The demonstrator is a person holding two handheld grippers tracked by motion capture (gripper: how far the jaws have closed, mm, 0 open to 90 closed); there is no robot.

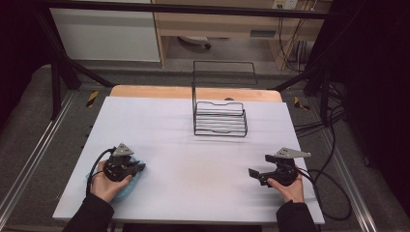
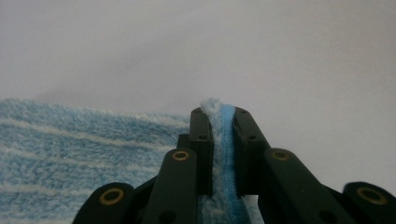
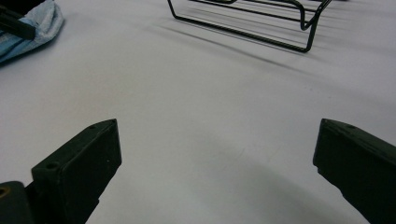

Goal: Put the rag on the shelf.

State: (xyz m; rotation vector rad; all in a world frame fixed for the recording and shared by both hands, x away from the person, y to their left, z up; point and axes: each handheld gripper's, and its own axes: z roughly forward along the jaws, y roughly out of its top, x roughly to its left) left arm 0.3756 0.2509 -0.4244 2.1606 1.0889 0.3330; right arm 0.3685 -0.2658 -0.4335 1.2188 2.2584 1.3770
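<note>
A white, flat table (image 1: 193, 159) is seen from above, with a strip of light wood at its far edge. On the far middle part of the table a black wire rack (image 1: 220, 118) with a tall upright back frame is placed. It stands well apart from both grippers.

The left gripper (image 1: 140, 167) is held by the person's left hand (image 1: 104, 183) near the front left corner of the table. Its jaws are closed on a light blue terry cloth with pale stripes (image 1: 126, 186), which lies on the table under and beside this gripper. In the left gripper view the hemmed edge of the cloth (image 2: 223, 154) is seen pinched between the two black jaws, and a small fluffy tip rises just above them. The rest of the cloth is spread flat to the left of the jaws in that view.

The right gripper (image 1: 259, 165) is held by the person's right hand (image 1: 289, 186) near the front right part of the table. Its jaws are spread wide and nothing is between them. In the right gripper view (image 3: 217, 158) only the bare table surface is seen between the jaws; the wire rack (image 3: 261, 21) is seen farther off at the top, and the blue cloth (image 3: 35, 25) at the upper left corner.
</note>
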